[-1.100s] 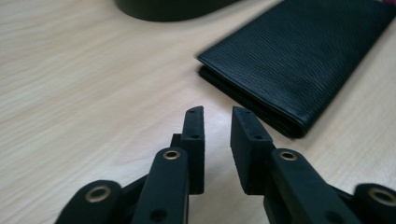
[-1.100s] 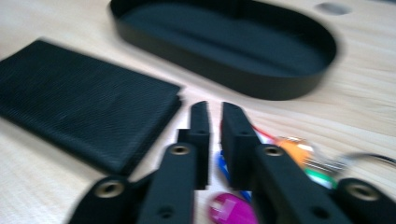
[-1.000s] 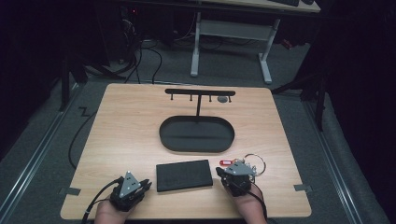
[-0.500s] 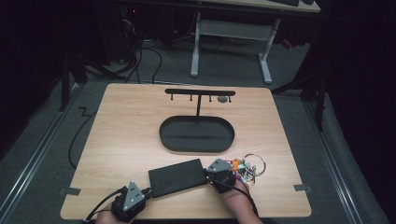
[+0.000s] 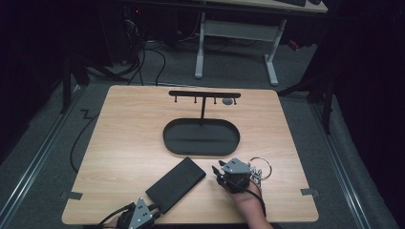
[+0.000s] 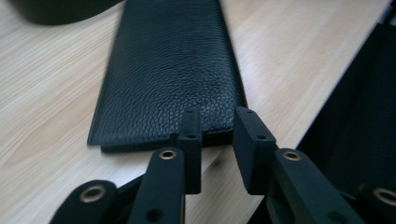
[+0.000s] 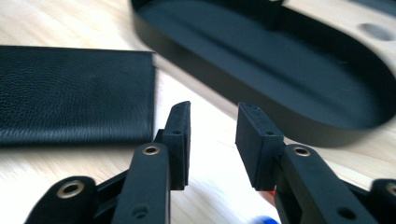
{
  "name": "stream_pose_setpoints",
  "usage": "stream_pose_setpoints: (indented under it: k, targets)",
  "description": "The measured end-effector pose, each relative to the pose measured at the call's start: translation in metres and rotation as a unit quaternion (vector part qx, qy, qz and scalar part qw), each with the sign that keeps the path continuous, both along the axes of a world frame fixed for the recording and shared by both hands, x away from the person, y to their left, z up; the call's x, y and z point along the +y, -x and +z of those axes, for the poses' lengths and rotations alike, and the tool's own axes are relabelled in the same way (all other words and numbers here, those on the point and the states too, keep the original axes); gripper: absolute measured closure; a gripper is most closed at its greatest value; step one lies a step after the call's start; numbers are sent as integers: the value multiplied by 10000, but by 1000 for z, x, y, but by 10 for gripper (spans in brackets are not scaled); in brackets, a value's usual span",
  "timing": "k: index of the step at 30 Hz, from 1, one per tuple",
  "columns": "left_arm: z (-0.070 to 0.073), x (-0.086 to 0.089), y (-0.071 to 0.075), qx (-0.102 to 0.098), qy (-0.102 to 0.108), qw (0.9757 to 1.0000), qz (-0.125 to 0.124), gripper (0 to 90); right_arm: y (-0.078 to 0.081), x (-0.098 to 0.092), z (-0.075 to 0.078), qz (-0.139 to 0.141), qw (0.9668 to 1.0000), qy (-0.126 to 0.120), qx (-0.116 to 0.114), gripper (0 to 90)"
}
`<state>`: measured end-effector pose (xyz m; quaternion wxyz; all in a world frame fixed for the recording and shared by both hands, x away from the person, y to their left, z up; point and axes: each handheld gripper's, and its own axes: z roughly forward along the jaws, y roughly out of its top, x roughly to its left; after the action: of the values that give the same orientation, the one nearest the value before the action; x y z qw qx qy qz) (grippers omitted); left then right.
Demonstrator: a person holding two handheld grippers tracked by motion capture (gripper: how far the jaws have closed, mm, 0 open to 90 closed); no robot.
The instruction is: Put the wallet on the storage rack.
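Left claw – cut off by the bottom edge of the high view, jaws just opened a little, parted at the near corner of the black leather case without pressing on it. Right claw – jaws just opened, nothing between them, bare wood beneath; a key ring sits partly hidden behind its body. Case – lies flat and slantwise on the table, between the two claws, near the black oval tray. Tray – carries a T-shaped hook stand; a small grey thing at the bar's right end is too small to identify. Table – pale wood, taped at the front corners. Room – dark; grey floor, cables, a white desk frame behind.
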<state>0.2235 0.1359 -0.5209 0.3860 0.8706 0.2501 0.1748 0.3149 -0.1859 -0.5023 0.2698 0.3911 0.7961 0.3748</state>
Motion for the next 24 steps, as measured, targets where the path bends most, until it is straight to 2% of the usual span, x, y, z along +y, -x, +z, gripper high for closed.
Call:
stream_pose_setpoints:
  k: [2,4,6,7,9,11,14,16,19,21,24]
  targets:
    - [1,-1,-2,-52,-23,10000,-26,707,2,-6,1,-78,9999,62,-63,654]
    - [5,2,-6,-116,77,9999,20,666,8,-18,6,-246,9992,186,-250,653]
    - [11,10,-15,-240,241,9993,180,623,18,-36,15,-512,9979,70,-387,644]
    - [11,10,-15,-240,241,9993,180,599,18,-36,15,-512,9979,70,-387,644]
    - [14,15,-21,-319,368,9984,296,564,30,-47,26,-652,9959,99,-613,635]
    - [16,15,-25,-345,423,9979,345,514,40,-54,33,-761,9945,-1,-727,630]
    - [16,9,-32,-382,426,9980,275,444,61,-69,43,-914,9920,-314,-817,611]
    - [17,4,-35,-414,443,9980,190,431,65,-73,44,-952,9915,-344,-813,607]
    - [18,-2,-38,-327,497,9982,6,409,74,-82,38,-1041,9912,-404,-715,591]
    - [17,-7,-39,-302,440,9984,-172,398,78,-90,30,-1095,9912,-474,-568,573]
    - [17,-17,-38,-199,383,9981,-447,414,85,-101,13,-1298,9895,-492,-390,565]
